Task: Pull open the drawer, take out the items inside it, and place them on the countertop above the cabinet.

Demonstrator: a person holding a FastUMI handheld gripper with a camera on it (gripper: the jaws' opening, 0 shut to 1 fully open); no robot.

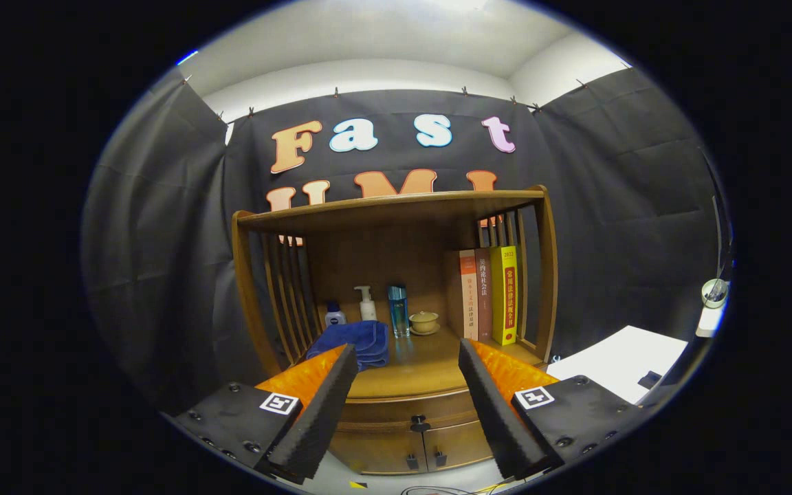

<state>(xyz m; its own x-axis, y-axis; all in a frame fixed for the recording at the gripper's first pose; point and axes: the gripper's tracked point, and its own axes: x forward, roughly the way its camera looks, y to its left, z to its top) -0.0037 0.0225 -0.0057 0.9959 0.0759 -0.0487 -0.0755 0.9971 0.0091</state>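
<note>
A wooden cabinet [396, 206] with slatted sides stands ahead of me. Its drawer [410, 410] sits shut below the countertop [416, 371], with a small dark knob [418, 419] at its middle. Two small doors [430, 447] with dark handles lie under the drawer. My gripper [406, 354] is open, fingers spread wide, some way in front of the cabinet and a little above the drawer; nothing lies between them. The drawer's contents are hidden.
On the countertop lie a folded blue towel [358, 340], a small dark bottle [334, 316], a white pump bottle [366, 304], a blue bottle [398, 311], a lidded cup [424, 321] and three upright books [489, 295]. A white table [626, 361] stands to the right.
</note>
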